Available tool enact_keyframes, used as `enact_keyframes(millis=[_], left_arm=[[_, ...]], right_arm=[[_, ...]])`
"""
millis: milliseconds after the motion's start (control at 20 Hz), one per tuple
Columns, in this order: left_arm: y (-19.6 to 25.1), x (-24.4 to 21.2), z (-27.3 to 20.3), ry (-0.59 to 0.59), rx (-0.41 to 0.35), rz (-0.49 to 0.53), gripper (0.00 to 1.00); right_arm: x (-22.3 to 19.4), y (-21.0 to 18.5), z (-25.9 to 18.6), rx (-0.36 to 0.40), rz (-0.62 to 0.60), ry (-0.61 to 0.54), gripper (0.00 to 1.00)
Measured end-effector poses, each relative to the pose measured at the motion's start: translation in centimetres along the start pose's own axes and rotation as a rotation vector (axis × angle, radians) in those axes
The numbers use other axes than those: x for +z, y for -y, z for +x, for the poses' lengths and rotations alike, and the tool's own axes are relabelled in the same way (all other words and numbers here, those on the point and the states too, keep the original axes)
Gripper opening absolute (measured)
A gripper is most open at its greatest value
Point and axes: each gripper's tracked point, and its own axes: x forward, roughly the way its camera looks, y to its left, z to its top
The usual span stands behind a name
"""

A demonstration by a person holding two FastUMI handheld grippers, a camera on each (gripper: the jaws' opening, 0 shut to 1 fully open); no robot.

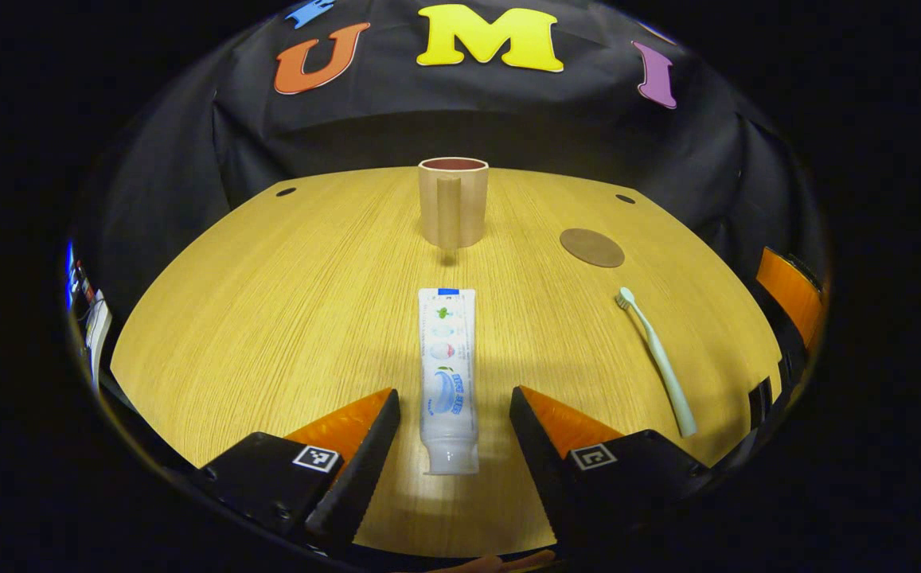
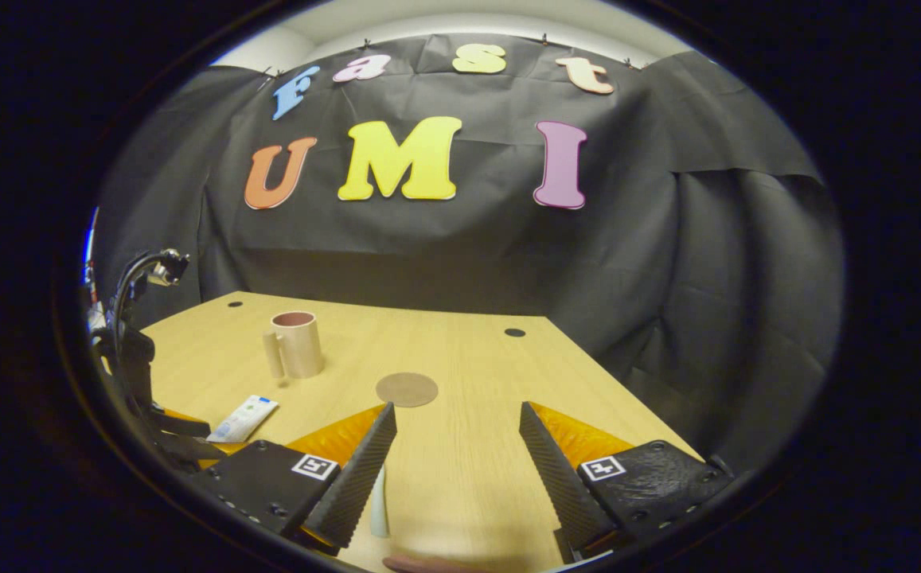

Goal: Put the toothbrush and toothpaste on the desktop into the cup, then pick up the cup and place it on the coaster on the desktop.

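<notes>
Toothpaste (image 1: pixel 449 374): flat on the table (image 1: pixel 269 318), cap toward me, between my left gripper's (image 1: pixel 454 422) spread fingers, untouched. Toothbrush (image 1: pixel 657 360): lying to its right. Cup (image 1: pixel 452 200): upright, beyond the toothpaste. Coaster (image 1: pixel 592 247): right of the cup, bare. Right gripper (image 2: pixel 457 446): fingers apart, holding nothing.

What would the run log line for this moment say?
left gripper: open, straddling toothpaste | right gripper: open | toothbrush: on desktop | cup: empty, off coaster

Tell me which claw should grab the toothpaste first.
Left. Its open claw already straddles the toothpaste, cap end nearest. The right claw is open beside the toothbrush instead.
</notes>
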Motion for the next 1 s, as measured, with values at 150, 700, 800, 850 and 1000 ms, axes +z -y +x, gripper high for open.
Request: enact_keyframes(millis=[150,700,800,850,1000], left_arm=[[-0.4,0.0,0.2,-0.004,0.033,0.005,0.84],[-0.9,1.3,1.0,0.061,-0.006,-0.031,0.48],[-1.0,1.7,0.9,0.083,-0.006,-0.025,0.42],[-1.1,2.3,0.6,0.109,0.004,-0.012,0.42],[-1.7,5.1,-1.2,0.231,0.050,0.040,0.42]], right_arm=[[-0.3,-0.1,0.4,0.003,0.015,-0.019,0.95],[-1.3,-2.3,3.0,0.032,-0.004,-0.058,0.95],[-1.7,-3.0,3.6,0.042,-0.014,-0.070,0.95],[-1.9,-3.1,4.1,0.039,-0.014,-0.077,0.95],[-2.9,-3.7,5.7,0.020,-0.029,-0.111,0.95]])
